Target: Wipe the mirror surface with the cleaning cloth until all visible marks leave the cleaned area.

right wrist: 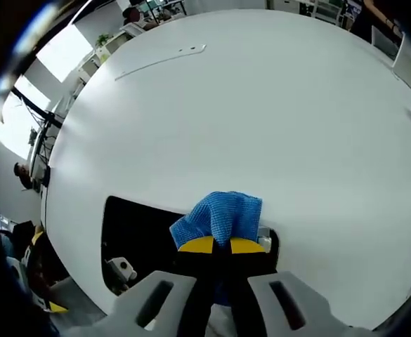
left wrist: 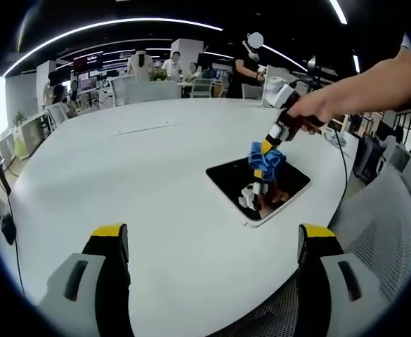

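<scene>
On mirror: right gripper pinching blue cloth.
Near mirror, over white table: left gripper, jaws spread, holding nothing.

Blue cloth, dark mirror, white table

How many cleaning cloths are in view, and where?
1. The blue cleaning cloth is clamped in the right gripper, pressed on the mirror lying on the white table.

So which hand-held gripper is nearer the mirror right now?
Right. The right hand-held gripper presses the blue cloth onto the mirror; the left hand-held gripper hangs open, back from it.
</scene>
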`<action>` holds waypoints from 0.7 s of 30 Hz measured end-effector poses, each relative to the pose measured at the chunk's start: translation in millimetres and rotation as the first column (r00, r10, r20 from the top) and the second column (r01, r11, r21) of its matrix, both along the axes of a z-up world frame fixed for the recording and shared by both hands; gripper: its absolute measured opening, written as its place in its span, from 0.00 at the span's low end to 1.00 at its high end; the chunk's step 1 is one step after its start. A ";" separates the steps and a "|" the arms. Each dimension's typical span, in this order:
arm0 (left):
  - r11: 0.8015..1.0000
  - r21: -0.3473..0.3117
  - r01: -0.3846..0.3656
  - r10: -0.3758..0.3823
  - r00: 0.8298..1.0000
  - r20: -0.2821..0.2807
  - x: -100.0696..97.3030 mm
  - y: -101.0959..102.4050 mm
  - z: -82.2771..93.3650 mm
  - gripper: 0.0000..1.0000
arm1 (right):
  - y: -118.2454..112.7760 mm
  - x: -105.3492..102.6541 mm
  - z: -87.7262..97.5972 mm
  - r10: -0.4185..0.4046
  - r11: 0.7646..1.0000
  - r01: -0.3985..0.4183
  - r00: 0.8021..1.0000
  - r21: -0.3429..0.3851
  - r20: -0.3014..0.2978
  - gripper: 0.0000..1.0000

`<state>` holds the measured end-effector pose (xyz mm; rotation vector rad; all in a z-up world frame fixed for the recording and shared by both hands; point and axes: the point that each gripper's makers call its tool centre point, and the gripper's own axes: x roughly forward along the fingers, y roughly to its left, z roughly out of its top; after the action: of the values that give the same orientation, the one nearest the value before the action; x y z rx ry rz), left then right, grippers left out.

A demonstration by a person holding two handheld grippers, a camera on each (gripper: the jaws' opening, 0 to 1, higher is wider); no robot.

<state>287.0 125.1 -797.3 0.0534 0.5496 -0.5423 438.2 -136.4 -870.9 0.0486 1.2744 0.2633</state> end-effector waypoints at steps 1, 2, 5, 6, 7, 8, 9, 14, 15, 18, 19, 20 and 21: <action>1.000 -0.001 0.001 -0.001 1.000 0.000 -0.1 -0.3 0.0 0.99 | 1.8 0.5 0.1 0.004 1.000 -0.004 1.000 0.000 0.000 0.00; 1.000 0.000 0.002 -0.002 1.000 -0.001 -0.2 -0.3 -0.4 0.99 | 4.1 1.7 -0.3 0.005 1.000 -0.005 1.000 0.002 -0.002 0.00; 1.000 0.001 0.004 -0.004 1.000 -0.004 -0.6 -0.6 -1.5 0.99 | 11.6 3.4 -0.8 0.013 1.000 -0.013 1.000 0.004 -0.002 0.00; 1.000 0.002 0.005 -0.005 1.000 -0.004 -0.7 -0.7 -1.6 0.99 | 14.5 3.6 -0.8 0.016 1.000 -0.016 1.000 0.008 -0.003 0.00; 1.000 0.003 0.005 -0.005 1.000 -0.003 -0.5 -0.7 -1.6 0.99 | 19.4 3.8 -0.9 0.018 1.000 -0.018 1.000 0.010 -0.003 0.00; 1.000 0.001 0.004 -0.004 1.000 -0.005 -0.7 -0.5 -1.9 0.99 | 22.5 4.0 -1.0 0.023 1.000 -0.023 1.000 0.009 0.000 0.00; 1.000 0.001 0.004 -0.004 1.000 -0.006 -0.8 -0.5 -2.3 0.99 | 27.3 4.3 -1.1 0.030 0.999 -0.030 1.000 0.012 0.002 0.00; 1.000 0.005 0.009 -0.009 1.000 -0.007 -1.0 -0.7 -3.0 0.99 | 49.4 5.3 -1.8 0.053 0.998 -0.053 0.999 0.026 -0.003 0.00; 1.000 0.004 0.008 -0.008 1.000 -0.006 -0.9 -0.5 -2.8 0.99 | 56.4 5.8 -1.9 0.064 0.998 -0.064 0.998 0.025 0.001 0.00; 1.000 0.003 0.008 -0.008 1.000 -0.007 -1.0 -0.6 -2.7 0.99 | 71.5 6.3 -1.6 0.089 0.996 -0.089 0.996 0.022 0.007 0.00; 1.000 0.003 0.008 -0.008 1.000 -0.004 -0.7 -0.6 -2.2 0.99 | 77.5 6.6 -1.4 0.098 0.995 -0.098 0.995 0.023 0.007 0.00; 1.000 0.003 0.007 -0.007 1.000 -0.004 -0.4 0.0 -2.6 0.99 | 81.3 6.7 -1.2 0.102 0.995 -0.102 0.995 0.024 0.006 0.00; 1.000 0.003 0.006 -0.006 1.000 -0.008 -0.5 0.3 -3.2 0.99 | 84.8 7.2 -1.1 0.107 0.994 -0.108 0.994 0.024 0.006 0.00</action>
<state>286.5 125.4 -800.5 0.0553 0.5583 -0.5479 445.4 -51.7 -872.0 -0.0003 1.2707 0.3712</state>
